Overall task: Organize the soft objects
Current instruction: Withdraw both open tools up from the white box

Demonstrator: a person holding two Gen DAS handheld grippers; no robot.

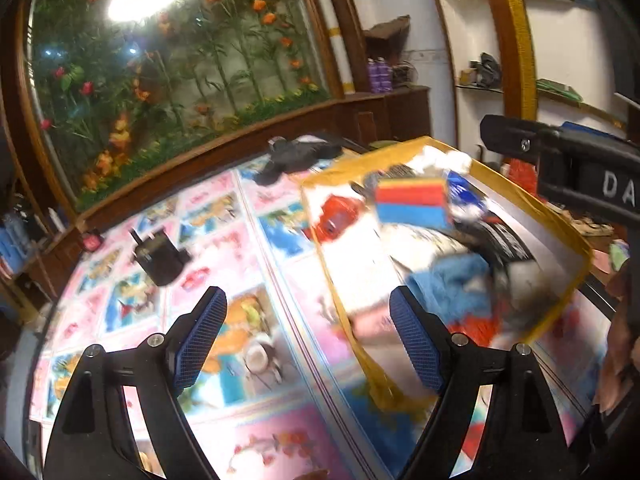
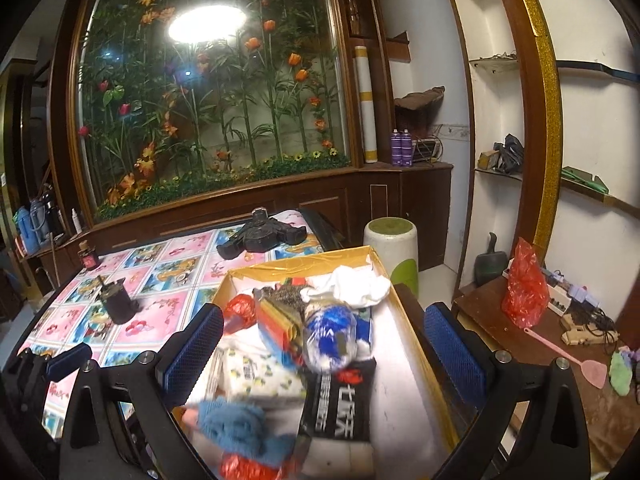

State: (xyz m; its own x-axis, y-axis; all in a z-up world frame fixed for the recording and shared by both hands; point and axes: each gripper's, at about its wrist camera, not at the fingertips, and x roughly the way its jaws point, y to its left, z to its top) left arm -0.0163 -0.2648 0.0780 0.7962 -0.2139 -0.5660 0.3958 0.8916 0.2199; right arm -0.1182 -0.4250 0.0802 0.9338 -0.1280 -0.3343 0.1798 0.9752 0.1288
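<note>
The right hand-held gripper (image 2: 324,346) hovers over the yellow-rimmed box (image 2: 416,334) with its blue-padded fingers spread and nothing between them. The left hand-held gripper (image 1: 308,336) is likewise spread and holds nothing, sitting above the patterned tabletop (image 1: 160,224) at the box's (image 1: 316,236) near-left wall.

The box stands on the tabletop and holds the soft things in a loose heap: a blue fuzzy cloth (image 2: 236,426) at the near end, a black printed packet (image 2: 340,396) beside it, a white patterned tissue pack (image 2: 256,376), a blue-and-white bagged bundle (image 2: 330,334), a striped sponge block (image 2: 276,320), red plastic (image 2: 240,308) and a white crumpled cloth (image 2: 356,282) at the far end.

In the left wrist view the contents are smeared by motion blur; only the striped sponge block (image 1: 414,202) reads clearly. The box's near end is cut off by the frame edge in the right wrist view.
</note>
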